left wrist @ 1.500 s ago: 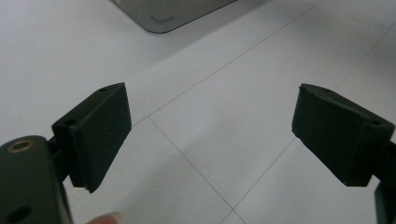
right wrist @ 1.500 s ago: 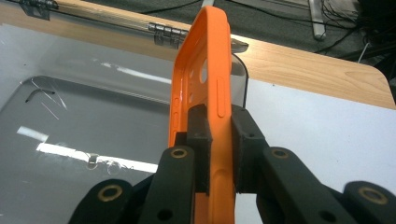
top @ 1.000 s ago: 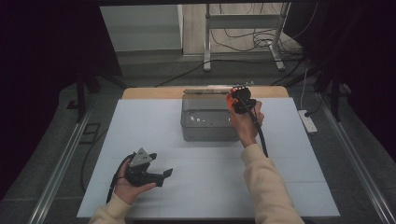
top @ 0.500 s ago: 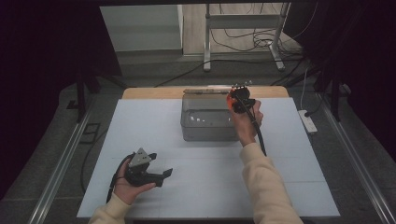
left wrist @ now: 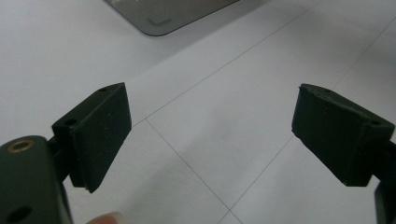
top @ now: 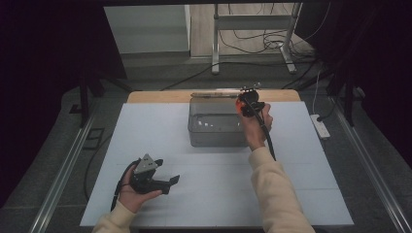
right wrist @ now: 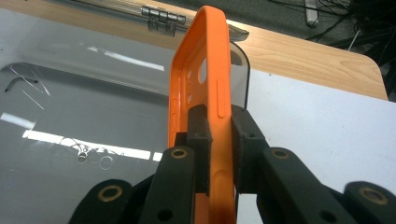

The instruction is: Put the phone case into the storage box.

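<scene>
An orange phone case (right wrist: 210, 60) stands on edge between my right gripper's (right wrist: 219, 149) pads, which are shut on its rim. In the high view the right gripper (top: 245, 104) holds the orange phone case (top: 239, 105) over the right far corner of a grey box (top: 216, 131) in the middle of the table. The grey box (right wrist: 84, 116) lies open below the case, with its lid hinge (right wrist: 161, 18) at the far side. My left gripper (top: 167, 183) rests low at the near left, and in its own view the left gripper (left wrist: 212, 135) stands open with nothing between its pads.
A white mat (top: 145, 131) covers the table, and bare wood (top: 160, 96) shows along the far edge. The box's lid (top: 218, 93) lies back behind the box. A power strip (top: 319, 127) lies on the floor to the right. Metal rails run along both sides.
</scene>
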A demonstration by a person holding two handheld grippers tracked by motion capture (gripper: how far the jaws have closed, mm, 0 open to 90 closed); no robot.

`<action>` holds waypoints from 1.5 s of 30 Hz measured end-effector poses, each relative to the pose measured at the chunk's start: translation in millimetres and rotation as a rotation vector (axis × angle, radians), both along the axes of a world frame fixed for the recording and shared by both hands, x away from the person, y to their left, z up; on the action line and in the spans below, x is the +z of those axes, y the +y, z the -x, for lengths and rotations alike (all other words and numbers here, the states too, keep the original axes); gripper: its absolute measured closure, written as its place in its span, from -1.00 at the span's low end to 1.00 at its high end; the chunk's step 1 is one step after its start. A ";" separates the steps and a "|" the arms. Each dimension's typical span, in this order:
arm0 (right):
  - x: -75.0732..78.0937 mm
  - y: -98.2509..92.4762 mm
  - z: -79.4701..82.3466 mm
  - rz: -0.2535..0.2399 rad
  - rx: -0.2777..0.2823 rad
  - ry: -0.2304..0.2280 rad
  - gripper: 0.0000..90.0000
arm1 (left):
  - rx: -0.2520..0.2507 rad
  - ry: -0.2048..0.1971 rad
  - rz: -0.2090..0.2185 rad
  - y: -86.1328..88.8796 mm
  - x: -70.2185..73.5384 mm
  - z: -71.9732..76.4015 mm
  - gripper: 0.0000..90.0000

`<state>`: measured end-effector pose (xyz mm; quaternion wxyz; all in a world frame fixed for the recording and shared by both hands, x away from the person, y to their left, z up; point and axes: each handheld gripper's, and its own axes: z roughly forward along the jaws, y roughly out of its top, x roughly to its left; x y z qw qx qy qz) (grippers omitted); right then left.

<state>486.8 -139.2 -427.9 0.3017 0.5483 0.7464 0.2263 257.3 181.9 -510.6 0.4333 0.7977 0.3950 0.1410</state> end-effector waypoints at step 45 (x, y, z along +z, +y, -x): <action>-12.0 5.3 -4.3 0.050 -0.006 0.069 0.78 | 0.004 -0.001 -0.004 -0.2 0.1 0.2 -0.73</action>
